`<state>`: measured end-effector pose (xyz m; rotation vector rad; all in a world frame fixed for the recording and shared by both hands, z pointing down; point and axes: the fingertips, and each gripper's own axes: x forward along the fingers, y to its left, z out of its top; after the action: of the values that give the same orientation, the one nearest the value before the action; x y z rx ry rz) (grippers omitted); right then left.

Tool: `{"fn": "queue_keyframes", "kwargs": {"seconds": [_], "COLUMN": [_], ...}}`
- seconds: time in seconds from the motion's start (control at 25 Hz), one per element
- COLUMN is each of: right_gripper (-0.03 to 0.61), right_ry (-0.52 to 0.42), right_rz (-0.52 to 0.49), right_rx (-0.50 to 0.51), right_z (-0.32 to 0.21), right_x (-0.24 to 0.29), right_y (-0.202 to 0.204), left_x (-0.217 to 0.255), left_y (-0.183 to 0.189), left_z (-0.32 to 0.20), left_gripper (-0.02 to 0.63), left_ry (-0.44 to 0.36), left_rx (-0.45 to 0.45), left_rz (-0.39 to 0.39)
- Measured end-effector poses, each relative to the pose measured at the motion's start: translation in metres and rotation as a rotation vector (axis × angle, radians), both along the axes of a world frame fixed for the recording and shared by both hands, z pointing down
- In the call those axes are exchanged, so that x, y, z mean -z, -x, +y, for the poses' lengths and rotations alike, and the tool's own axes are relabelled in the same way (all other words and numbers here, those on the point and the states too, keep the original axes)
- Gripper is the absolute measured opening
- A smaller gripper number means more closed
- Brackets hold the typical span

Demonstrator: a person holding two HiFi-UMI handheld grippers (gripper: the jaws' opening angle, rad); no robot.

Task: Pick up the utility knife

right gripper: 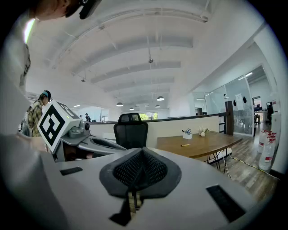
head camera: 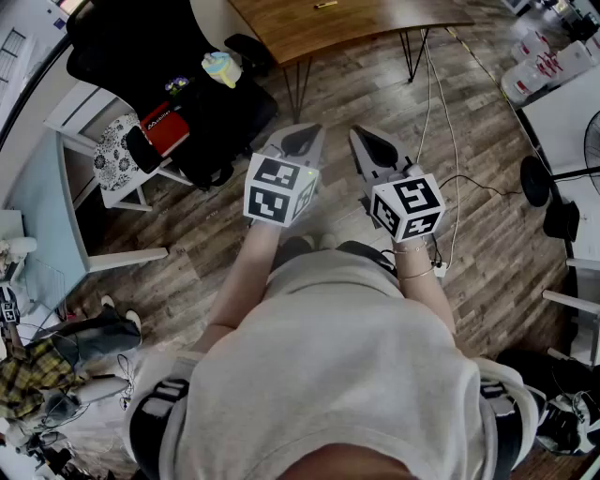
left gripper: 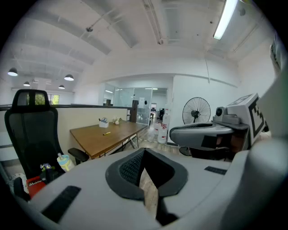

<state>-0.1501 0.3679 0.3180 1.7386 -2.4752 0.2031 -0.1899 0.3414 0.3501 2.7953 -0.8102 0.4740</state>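
The utility knife is a small yellow object lying on the brown wooden table at the far top edge of the head view. In the left gripper view the knife lies far ahead on the table. The right gripper view shows the knife beside a white pen holder. My left gripper and right gripper hang side by side over the plank floor, well short of the table. Both are shut with nothing between the fingertips. Each appears in the other's view: the left gripper, the right gripper.
A black office chair stands left of the table, with a bottle and a red pouch on it. A white patterned stool is beside it. Cables trail across the floor at right, near a fan and water jugs.
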Motion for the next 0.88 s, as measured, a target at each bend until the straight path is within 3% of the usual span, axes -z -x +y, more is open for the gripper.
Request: {"fn": "queue_keyframes", "kwargs": {"seconds": [0.68, 0.88], "right_gripper": [0.009, 0.009], "right_ry": [0.011, 0.026], "right_rz": [-0.022, -0.036], "right_rx": [0.015, -0.011], "right_z": [-0.004, -0.005], "right_x": [-0.007, -0.011], "right_y": [-0.009, -0.023], "left_x": [-0.006, -0.003], "left_y": [-0.019, -0.028], "left_z": [-0.001, 0.002], "left_gripper": [0.012, 0.012], "left_ry": [0.015, 0.019], "left_rx": [-0.026, -0.057], "left_rz": [0.014, 0.048]}}
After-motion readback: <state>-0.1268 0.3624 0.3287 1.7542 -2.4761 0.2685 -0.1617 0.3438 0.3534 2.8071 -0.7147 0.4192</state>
